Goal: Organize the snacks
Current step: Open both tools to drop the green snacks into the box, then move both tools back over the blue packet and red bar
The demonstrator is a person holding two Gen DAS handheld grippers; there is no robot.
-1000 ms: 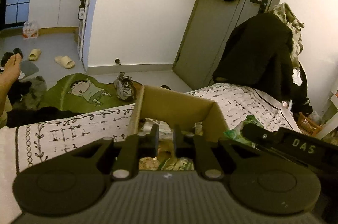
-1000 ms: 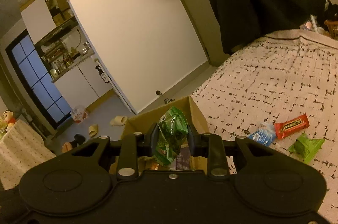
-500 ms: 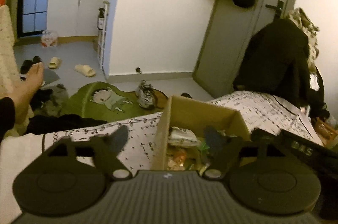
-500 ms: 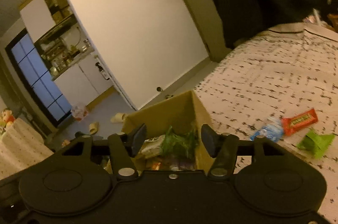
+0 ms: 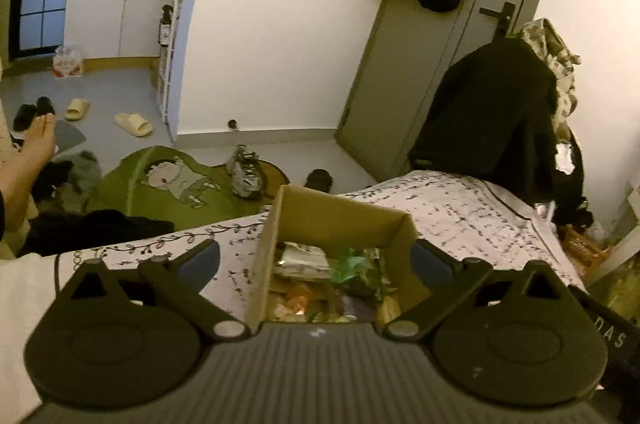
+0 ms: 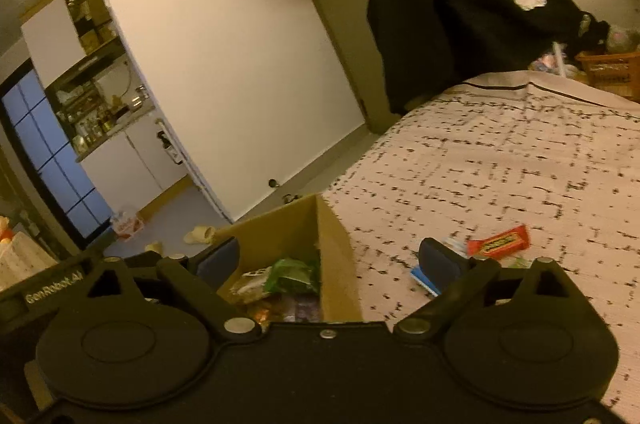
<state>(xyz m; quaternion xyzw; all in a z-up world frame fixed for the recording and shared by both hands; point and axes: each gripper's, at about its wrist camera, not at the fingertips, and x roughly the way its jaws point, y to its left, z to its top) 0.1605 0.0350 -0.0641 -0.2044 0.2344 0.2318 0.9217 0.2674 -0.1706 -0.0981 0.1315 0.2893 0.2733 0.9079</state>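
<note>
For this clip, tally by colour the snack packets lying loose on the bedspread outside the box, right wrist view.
Red: 1, the red bar
Blue: 1, the blue packet, partly behind the right gripper's finger
Green: 1, the green packet, only a sliver shows
Total: 3 loose on the bedspread; those in the cardboard box are not counted.

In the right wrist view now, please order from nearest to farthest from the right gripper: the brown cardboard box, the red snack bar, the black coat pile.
1. Brown cardboard box, just ahead.
2. Red snack bar, right, on the bed.
3. Black coat pile, far end.
</note>
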